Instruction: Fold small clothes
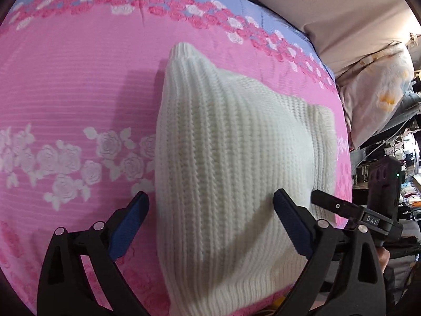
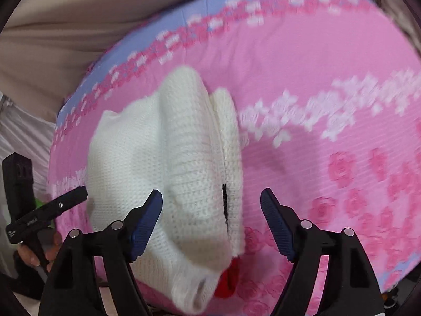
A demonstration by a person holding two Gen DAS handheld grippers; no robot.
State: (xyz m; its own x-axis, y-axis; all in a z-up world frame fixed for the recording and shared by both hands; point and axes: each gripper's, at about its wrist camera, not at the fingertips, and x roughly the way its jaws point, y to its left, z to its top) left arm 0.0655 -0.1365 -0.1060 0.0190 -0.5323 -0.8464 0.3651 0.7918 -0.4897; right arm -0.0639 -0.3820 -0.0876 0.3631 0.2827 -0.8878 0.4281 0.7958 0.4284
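A white knit sweater (image 1: 231,163) lies folded into a long bundle on the pink flowered bedspread (image 1: 79,92). My left gripper (image 1: 210,208) is open, its blue-padded fingers (image 1: 129,223) spread just above the near part of the sweater, holding nothing. In the right wrist view the sweater (image 2: 184,158) shows stacked layers with a black mark and a red patch near its near end. My right gripper (image 2: 210,208) is open over that end, empty. The other tool shows at each view's edge, the right one (image 1: 368,216) and the left one (image 2: 39,210).
The bedspread (image 2: 329,79) has white and pink rose bands and a blue far border. Beige fabric (image 1: 329,8) lies beyond the bed. A pillow (image 1: 376,92) and cluttered shelves (image 1: 402,163) stand to the right of the bed.
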